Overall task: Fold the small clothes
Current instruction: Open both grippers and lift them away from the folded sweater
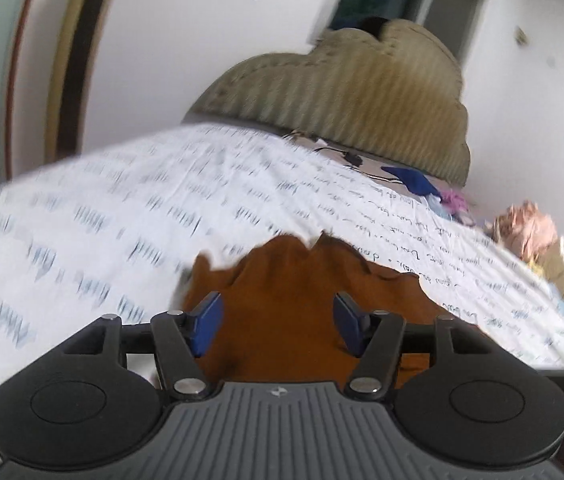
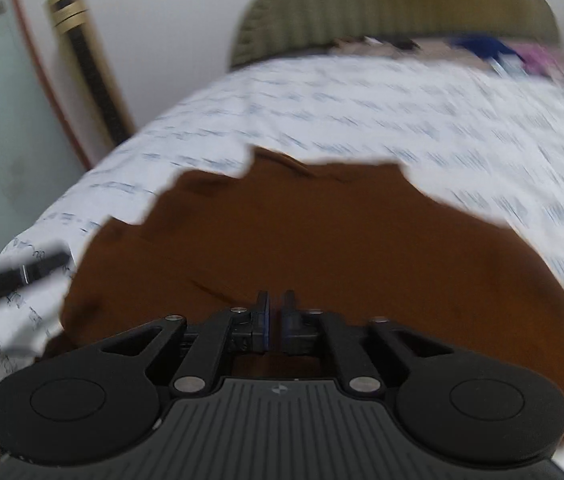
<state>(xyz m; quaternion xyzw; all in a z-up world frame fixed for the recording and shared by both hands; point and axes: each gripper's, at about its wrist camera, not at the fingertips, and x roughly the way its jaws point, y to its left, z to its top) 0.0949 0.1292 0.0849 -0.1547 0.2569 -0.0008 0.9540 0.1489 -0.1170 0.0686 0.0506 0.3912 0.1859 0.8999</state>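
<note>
1. Two tools hang above a bed (image 1: 130, 208) spread with a white sheet printed in blue handwriting; both views are blurred.
2. The rust-brown small cloth garment (image 2: 322, 240) lies on the sheet at the near edge of the bed, its far edge ragged and rumpled.
3. The left tool (image 1: 278, 326) stands with its blue-padded fingers (image 1: 207, 323) spread wide apart; nothing is between them, and the brown garment (image 1: 282, 280) lies below and beyond.
4. The right tool (image 2: 275, 322) has its fingers drawn almost together with only a narrow slit between the pads; whether any cloth is pinched there I cannot tell.
5. An olive-tan ribbed padded headboard (image 1: 354, 92) stands at the far end of the bed.
6. A dark blue cloth (image 1: 414, 182), pink items and a pale peach crumpled cloth pile (image 1: 530, 228) lie near the headboard and far right edge.
</note>
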